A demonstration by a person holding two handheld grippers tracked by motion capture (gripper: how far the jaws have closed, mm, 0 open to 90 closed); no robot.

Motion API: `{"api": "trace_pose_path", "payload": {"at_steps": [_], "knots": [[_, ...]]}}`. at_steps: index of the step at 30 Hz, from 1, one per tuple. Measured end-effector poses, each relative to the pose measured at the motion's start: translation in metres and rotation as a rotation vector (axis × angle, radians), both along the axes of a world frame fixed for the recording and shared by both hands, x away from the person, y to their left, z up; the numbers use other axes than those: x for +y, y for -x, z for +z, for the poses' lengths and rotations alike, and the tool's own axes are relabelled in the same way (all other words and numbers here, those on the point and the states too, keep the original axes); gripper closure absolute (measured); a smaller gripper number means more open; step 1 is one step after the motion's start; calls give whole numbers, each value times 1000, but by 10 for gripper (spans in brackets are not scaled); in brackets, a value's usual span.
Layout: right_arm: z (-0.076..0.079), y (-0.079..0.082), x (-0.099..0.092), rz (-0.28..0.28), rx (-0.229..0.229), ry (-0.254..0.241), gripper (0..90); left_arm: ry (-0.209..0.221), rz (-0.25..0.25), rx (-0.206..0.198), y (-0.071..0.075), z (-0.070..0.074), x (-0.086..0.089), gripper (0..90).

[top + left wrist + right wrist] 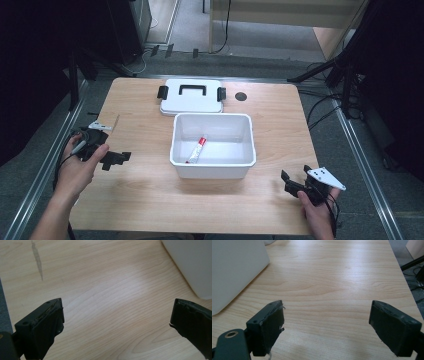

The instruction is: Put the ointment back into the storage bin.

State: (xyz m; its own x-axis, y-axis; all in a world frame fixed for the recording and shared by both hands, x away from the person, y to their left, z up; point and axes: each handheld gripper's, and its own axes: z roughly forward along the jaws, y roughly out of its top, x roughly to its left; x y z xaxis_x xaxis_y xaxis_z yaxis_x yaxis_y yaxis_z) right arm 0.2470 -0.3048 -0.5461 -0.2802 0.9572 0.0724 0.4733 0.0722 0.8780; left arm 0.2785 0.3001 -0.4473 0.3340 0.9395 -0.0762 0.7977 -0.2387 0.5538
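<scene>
Your left tool (116,158) and right tool (293,183) wait empty, jaws spread, on the worktop (140,125); the tube (196,150) in the white bin (212,170) looks light, soft, slippery—pinch mid-body.

Both forearms showing bare, no sleeves. Left gripper (118,158): black body, flat black rubber-faced jaws, pad edges fraying, small white-grey plate on top, dark cable trailing off. Right gripper (292,181): same black build, white three-cornered plate carrying small holes, round eyelet showing by one jaw base.
</scene>
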Motion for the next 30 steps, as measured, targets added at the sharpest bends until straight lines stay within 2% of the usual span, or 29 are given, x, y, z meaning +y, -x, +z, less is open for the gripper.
{"api": "trace_pose_path", "payload": {"at_steps": [1,3,5,8,9,10,11,13,19,20,21,22,23,25,26,27,29,30], "knots": [[0,0,0,0,0,0,128,0,0,0,0,0,0,0],[0,0,0,-1,1,2,128,67,14,-31,10,-11,11,0],[0,0,0,-2,1,3,128,84,19,-42,12,-13,14,0],[0,0,0,-8,5,4,129,149,56,-116,27,-26,27,0],[0,0,0,-8,5,4,129,149,56,-116,27,-26,27,0],[0,-1,0,-10,5,4,129,159,86,-157,34,-34,35,0],[0,-1,0,-10,5,4,129,159,86,-157,34,-34,35,0],[0,-1,0,-12,9,5,129,164,123,-190,43,-46,44,0],[0,-1,1,-16,19,13,130,180,181,-252,58,-64,57,0],[0,-1,1,-19,24,15,130,161,206,-275,63,-71,61,0],[0,-1,1,-20,25,14,130,161,206,-275,63,-71,61,0],[0,-2,1,-19,25,16,130,151,250,-307,67,-78,68,0],[0,-2,1,-19,25,16,130,151,250,-307,67,-78,68,0],[0,-2,1,-20,26,16,130,160,286,-341,71,-85,76,0],[0,-2,1,-20,26,16,130,155,289,-350,73,-86,78,0],[0,-2,1,-20,26,15,129,139,293,-393,77,-87,79,0],[0,-2,1,-25,30,13,129,124,291,-407,78,-87,79,0],[0,-2,0,-27,33,13,129,102,288,-430,79,-87,78,0]]}}
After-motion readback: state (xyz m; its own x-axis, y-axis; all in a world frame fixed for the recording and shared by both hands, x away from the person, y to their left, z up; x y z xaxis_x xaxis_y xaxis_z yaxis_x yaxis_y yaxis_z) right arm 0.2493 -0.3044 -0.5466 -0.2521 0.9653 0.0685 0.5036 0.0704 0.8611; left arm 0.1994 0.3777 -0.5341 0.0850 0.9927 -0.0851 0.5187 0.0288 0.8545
